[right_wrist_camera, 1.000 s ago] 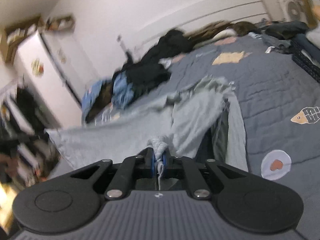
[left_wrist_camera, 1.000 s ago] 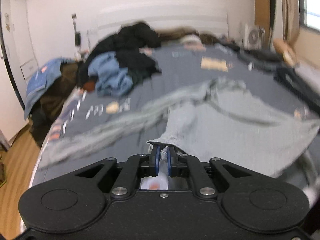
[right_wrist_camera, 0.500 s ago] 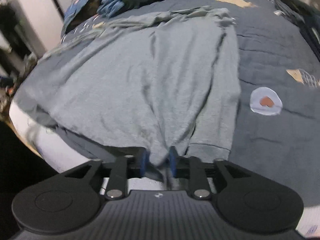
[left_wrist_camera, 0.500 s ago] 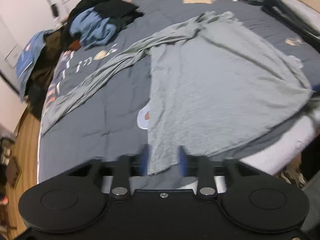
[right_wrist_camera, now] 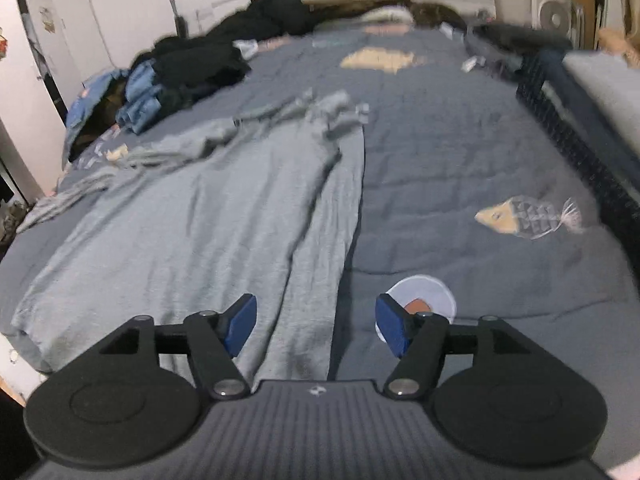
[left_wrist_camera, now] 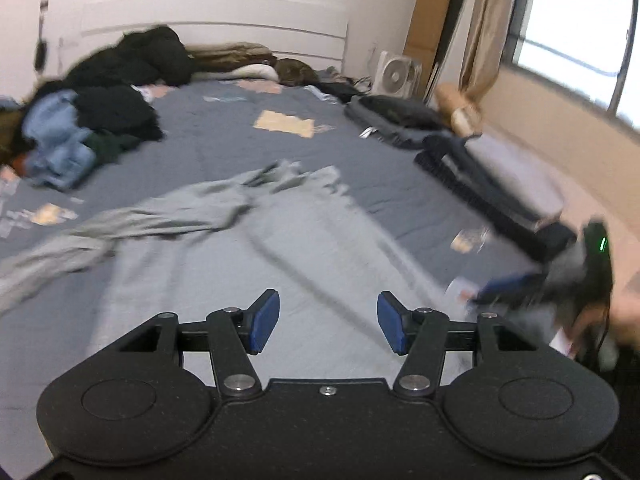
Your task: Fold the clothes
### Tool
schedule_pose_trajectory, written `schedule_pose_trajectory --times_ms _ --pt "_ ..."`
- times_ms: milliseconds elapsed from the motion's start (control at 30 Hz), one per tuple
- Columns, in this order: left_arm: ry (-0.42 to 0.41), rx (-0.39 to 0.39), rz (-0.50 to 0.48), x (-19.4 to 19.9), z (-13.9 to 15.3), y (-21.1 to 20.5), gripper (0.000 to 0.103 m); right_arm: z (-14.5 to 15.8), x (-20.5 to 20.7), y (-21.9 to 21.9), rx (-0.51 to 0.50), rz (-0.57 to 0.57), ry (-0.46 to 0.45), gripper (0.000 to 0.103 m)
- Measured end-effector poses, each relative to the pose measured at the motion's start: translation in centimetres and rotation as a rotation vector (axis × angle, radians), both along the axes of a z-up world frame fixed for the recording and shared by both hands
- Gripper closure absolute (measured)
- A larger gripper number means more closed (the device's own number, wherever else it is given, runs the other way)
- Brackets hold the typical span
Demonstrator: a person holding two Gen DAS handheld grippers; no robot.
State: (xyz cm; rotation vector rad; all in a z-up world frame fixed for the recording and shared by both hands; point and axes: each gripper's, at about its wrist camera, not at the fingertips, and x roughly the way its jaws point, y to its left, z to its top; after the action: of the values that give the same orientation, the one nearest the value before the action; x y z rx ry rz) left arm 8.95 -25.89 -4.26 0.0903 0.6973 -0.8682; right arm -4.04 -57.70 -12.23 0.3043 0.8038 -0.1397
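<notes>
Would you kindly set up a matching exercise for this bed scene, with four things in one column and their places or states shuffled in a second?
Things:
1. grey shirt
2. dark clothes pile
3. fan
4. left gripper

Places or states:
A. at the wall beyond the bed's far corner
B. spread flat on the bedspread
C. fingers apart, nothing between them
D. heaped near the headboard

Pairs: 1-B, 2-D, 3-A, 4-C
</notes>
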Motion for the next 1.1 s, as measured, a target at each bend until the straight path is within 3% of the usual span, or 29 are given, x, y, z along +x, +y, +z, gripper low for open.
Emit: schedule_pose_trajectory --times_ms 133,200,267,333,367,400,533,767,1033,1100 --pt "0.078 -0.129 0.035 2.1 -3.9 -3.2 0.049 -2.6 1.2 -0.1 0.094 0.003 0.040 0.038" --pt "0.145 -0.140 0.025 2.7 -5.8 -3.3 0.049 -3.2 1.4 0.4 0.079 0.007 0.074 0.040" --pt "0.107 -0.064 0.000 2.6 -6.6 -3.9 0.049 -3.8 1.7 0.4 0.102 0.008 0.096 0.043" --pt "0.082 -0.018 -0.011 2.5 -7.1 -4.1 0.049 -3.9 1.5 0.3 0.146 0.014 0.080 0.059" --pt "0.096 -0.021 -0.004 2.8 -7.4 -4.0 0.049 -3.9 1.5 0.3 0.146 0.015 0.077 0.081" --pt "0.114 -0.028 0.002 3.2 -7.6 -3.9 0.049 -3.9 1.4 0.2 0.134 0.005 0.078 0.097" --pt "0.101 -0.013 0.004 3.8 -7.9 -4.1 0.049 -3.0 1.1 -1.4 0.068 -0.063 0.057 0.101" --pt "0.093 -0.021 0.027 4.3 -7.7 -3.3 0.049 2.2 1.5 -6.8 -0.285 -0.191 0.023 0.101" --pt "0.096 -0.008 0.020 4.3 -7.8 -3.4 0.049 7.2 2.0 -13.2 -0.761 -0.391 0.047 0.101" --pt "0.097 0.004 0.012 4.3 -8.0 -3.7 0.049 6.3 3.0 -14.2 -0.769 -0.370 0.122 0.099"
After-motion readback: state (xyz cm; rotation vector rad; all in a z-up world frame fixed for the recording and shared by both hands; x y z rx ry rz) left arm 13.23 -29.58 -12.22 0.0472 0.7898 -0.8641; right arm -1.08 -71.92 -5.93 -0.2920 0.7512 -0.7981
